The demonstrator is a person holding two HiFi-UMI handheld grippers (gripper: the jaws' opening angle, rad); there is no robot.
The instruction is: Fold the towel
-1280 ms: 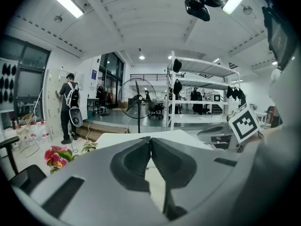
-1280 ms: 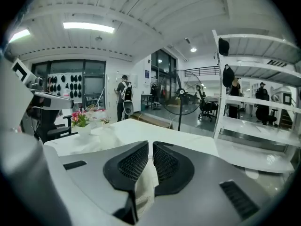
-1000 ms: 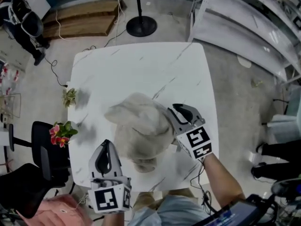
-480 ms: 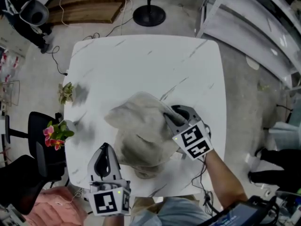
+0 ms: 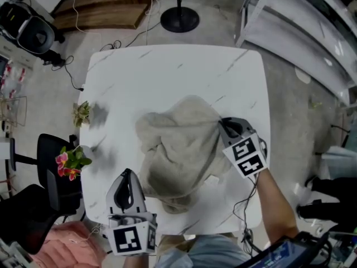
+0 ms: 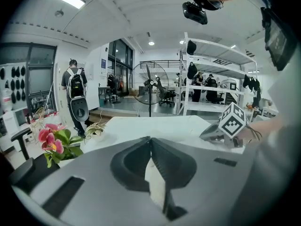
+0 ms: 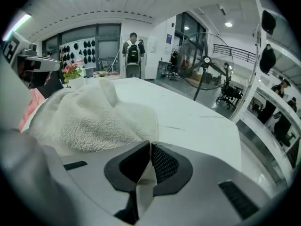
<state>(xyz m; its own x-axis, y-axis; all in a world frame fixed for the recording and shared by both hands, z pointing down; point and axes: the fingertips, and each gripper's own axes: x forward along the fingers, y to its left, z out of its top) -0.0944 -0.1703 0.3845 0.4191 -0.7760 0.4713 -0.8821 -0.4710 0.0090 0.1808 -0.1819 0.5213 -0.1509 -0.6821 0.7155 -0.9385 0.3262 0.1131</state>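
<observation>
A: Where's the towel (image 5: pixel 181 147)?
B: Crumpled mid table (image 5: pixel 167 74) — right gripper (image 5: pixel 225 124) jaws just closed, pinching its right edge.
A: Left gripper (image 5: pixel 126 175)?
B: Jaws together, nothing between them — just beside the towel's near-left edge.

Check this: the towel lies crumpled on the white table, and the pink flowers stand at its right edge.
Wrong side: the pink flowers stand at the table's left edge, as the head view shows. The towel does lie crumpled on the white table.
</observation>
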